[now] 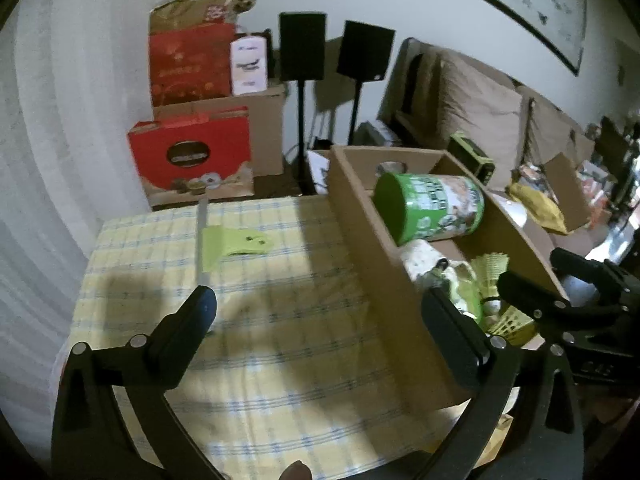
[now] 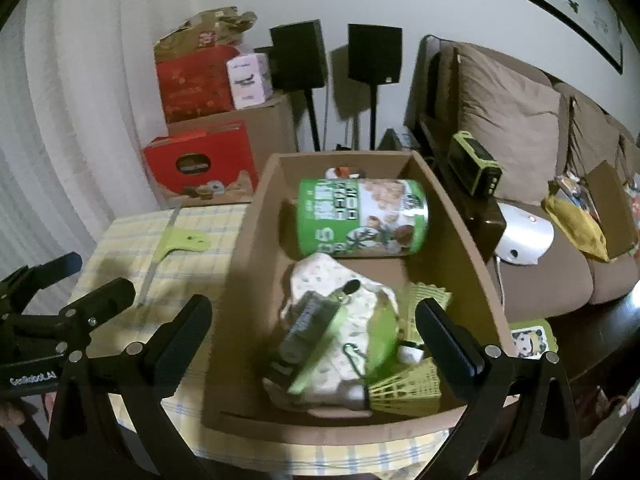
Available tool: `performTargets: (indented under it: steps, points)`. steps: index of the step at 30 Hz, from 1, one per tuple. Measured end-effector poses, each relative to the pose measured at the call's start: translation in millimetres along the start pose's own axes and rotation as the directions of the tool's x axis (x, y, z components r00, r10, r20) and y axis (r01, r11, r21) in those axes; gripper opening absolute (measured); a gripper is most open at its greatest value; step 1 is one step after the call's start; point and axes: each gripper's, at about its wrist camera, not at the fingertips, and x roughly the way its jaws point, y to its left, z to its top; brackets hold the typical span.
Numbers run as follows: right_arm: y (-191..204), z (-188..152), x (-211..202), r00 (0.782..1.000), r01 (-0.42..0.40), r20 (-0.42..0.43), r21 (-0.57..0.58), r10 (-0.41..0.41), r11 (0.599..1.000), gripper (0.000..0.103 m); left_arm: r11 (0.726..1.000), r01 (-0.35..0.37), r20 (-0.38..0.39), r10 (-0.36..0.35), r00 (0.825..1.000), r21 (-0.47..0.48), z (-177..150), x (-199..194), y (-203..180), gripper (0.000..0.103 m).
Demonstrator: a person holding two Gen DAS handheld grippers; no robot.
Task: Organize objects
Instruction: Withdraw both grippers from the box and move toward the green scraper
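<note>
Cardboard box [image 2: 240, 280] under open, empty right gripper [image 2: 314, 332].

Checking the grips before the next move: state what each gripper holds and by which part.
Nothing is held. The left gripper stands open over the tablecloth, and the right gripper stands open above the cardboard box.

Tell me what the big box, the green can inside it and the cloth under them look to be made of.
Box: brown corrugated cardboard, matte, judging by its flat dull walls and thick edges.
Green can: probably metal or coated paperboard under a glossy printed label; its side shows a sheen, and blur hides more.
Tablecloth: woven fabric, matte, with a yellow and blue check and soft wrinkles.
</note>
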Motion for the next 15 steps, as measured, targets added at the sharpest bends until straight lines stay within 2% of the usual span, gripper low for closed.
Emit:
performTargets:
  steps: [6, 11, 15]
  points:
    - [21.7, 1.0, 1.2, 1.0, -0.013, 0.008, -0.025, 0.013, 1.0, 0.102, 0.996, 0.024, -0.034, -0.027, 0.999, -0.088, -5.7, -0.1, 35.0, 0.103]
    - [41.6, 1.9, 9.3, 1.0, -0.031, -0.003, -0.049, 0.031, 0.998, 0.102, 0.997, -0.035, -0.059, 0.031, 0.998, -0.068, -13.0, 3.8, 57.7, 0.103]
    - [56.2, 2.5, 15.5, 0.998, -0.06, -0.008, -0.054, 0.06, 0.997, 0.102, 0.993, -0.066, -0.063, 0.06, 0.996, -0.1, -22.2, 6.9, 80.1, 0.103]
